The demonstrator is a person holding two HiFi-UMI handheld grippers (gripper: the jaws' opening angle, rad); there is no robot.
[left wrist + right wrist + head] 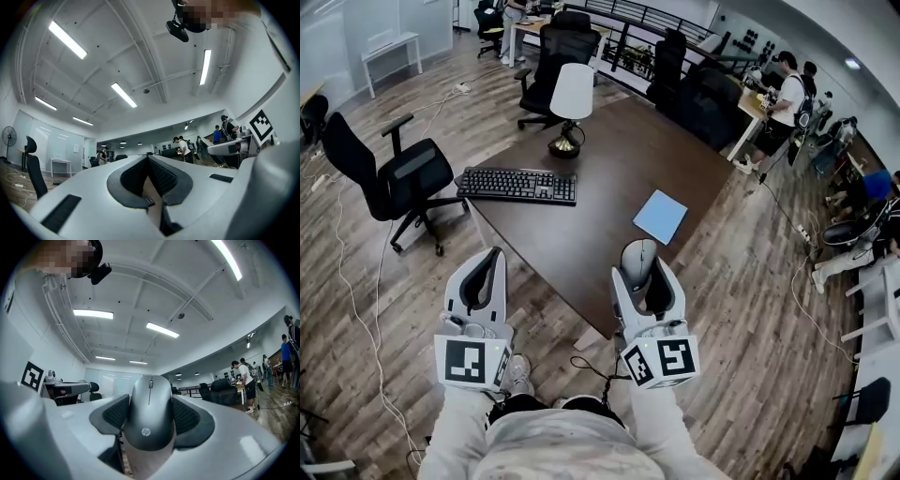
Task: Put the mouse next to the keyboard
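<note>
My right gripper (643, 277) is clamped on the mouse (638, 259), one jaw against each long side, and its own view shows the dark pads (190, 417) pressing the grey shell. The left gripper (491, 259) carries nothing, and in its view the jaws meet at the tips. Both tools hang at the bottom of the head view, tipped up enough that their cameras look at ceiling lights. The mouse sits low and just right of centre in that view, in the air over the near edge of the dark table (619, 155), close to the table's nearest corner. Its long axis runs along the jaws, up the frame: wheel end away from me, logo end towards me, top face showing to both cameras. The keyboard (517, 185) lies up and to the left, well apart from the mouse, hard against the table's left edge with its long axis across the frame. Between it and the blue sheet (661, 217) at right of centre is a broad strip of bare tabletop. A lamp (570, 103) stands beyond the keyboard, and an office chair (398, 178) sits off the left edge.
</note>
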